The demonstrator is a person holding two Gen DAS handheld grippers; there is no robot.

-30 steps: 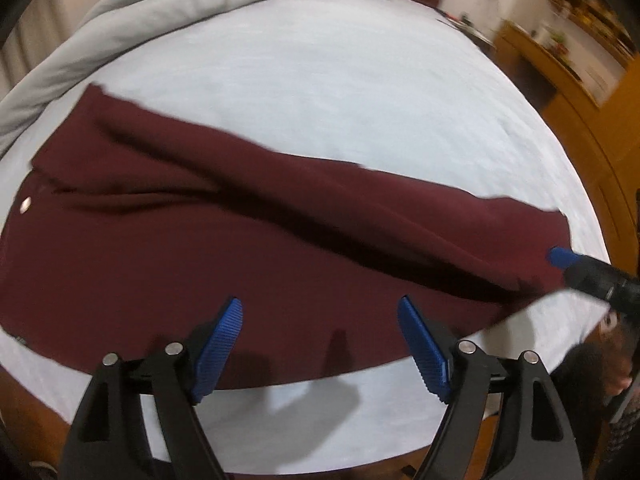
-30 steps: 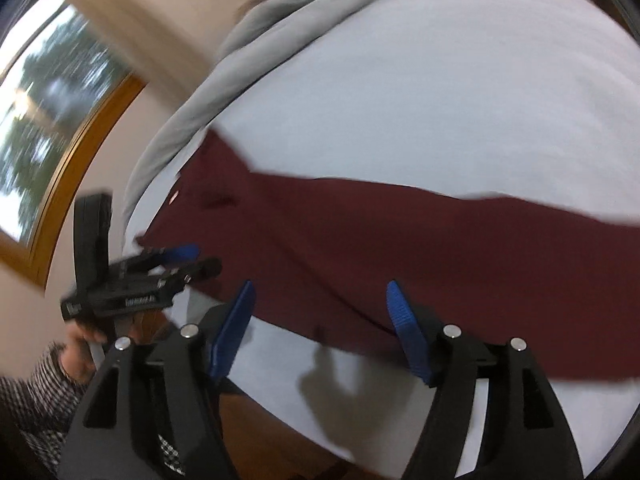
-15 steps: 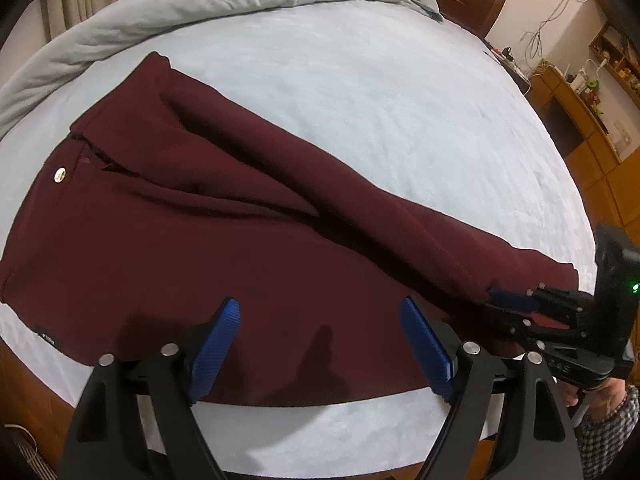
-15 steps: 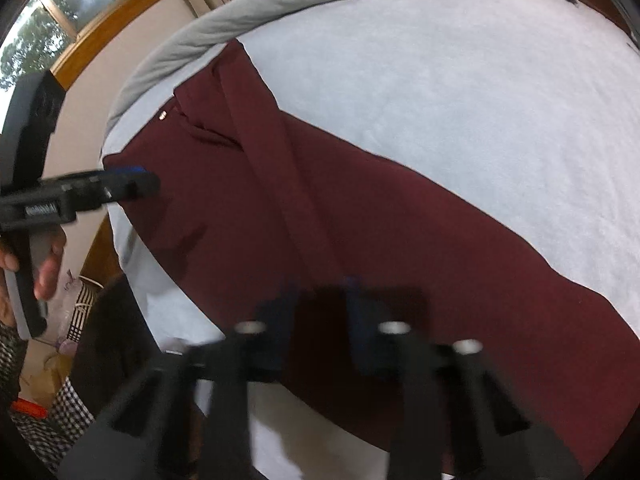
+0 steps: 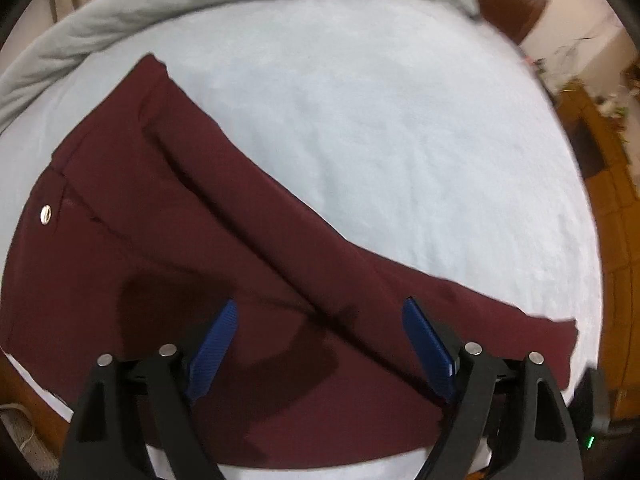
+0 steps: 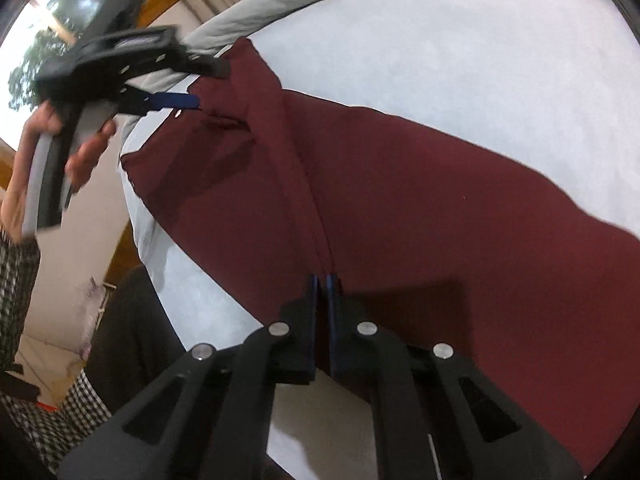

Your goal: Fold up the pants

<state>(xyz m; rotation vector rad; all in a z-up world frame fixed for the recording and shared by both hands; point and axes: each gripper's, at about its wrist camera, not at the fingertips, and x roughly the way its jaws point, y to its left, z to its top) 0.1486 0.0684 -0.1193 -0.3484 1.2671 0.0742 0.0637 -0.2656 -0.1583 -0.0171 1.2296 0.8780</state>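
While the right gripper (image 6: pixel 322 280) pinches the pants (image 5: pixel 224 264) lying along the bed's (image 5: pixel 400 128) near edge, the wide-open left gripper (image 5: pixel 320 340) should take the waistband before folding.

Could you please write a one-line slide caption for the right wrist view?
Right claw shut on dark maroon pants spread across the pale blue bed sheet.
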